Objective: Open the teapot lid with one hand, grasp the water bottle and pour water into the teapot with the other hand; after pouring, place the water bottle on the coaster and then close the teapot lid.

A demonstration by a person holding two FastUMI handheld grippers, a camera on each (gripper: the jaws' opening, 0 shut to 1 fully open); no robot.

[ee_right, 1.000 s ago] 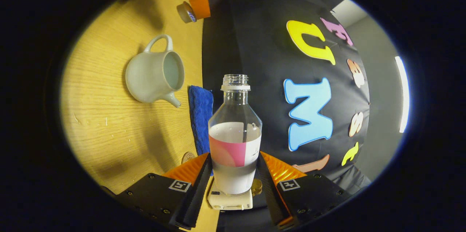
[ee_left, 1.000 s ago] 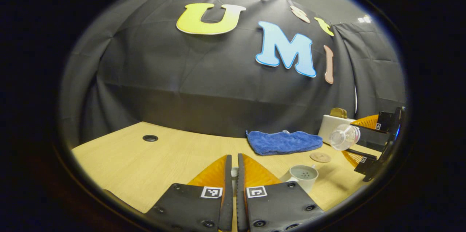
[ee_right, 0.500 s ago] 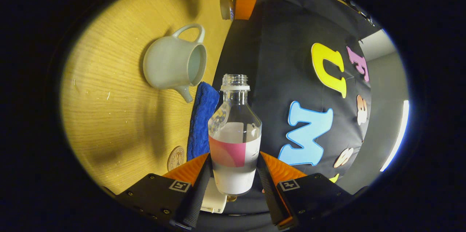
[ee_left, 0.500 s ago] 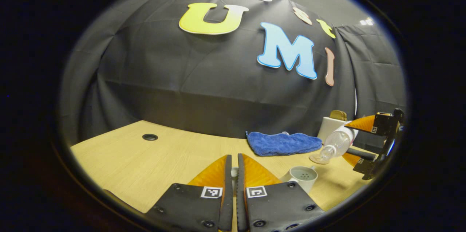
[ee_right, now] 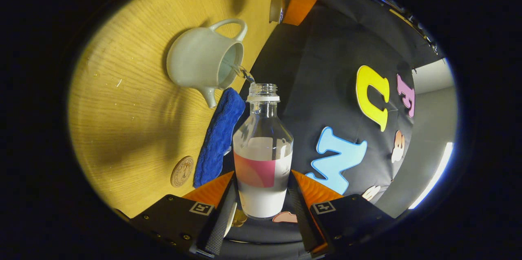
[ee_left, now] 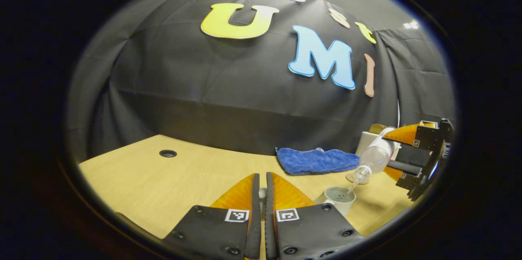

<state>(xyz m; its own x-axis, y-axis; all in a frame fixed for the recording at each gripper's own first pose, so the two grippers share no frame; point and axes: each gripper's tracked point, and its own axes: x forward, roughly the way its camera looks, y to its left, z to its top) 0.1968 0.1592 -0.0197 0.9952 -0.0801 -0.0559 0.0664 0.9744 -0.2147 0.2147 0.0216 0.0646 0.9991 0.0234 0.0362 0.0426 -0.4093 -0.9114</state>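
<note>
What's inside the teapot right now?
Water from the tilted bottle streams into the open teapot. Strainer holes show on the inner wall. The water level is hidden by the rim.

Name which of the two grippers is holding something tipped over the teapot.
The right gripper: it holds the water bottle tilted, water running into the teapot. The left gripper holds no bottle.

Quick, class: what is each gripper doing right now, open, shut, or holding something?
Left gripper: shut on the teapot lid.
Right gripper: shut on the water bottle, pouring into the teapot.
</note>
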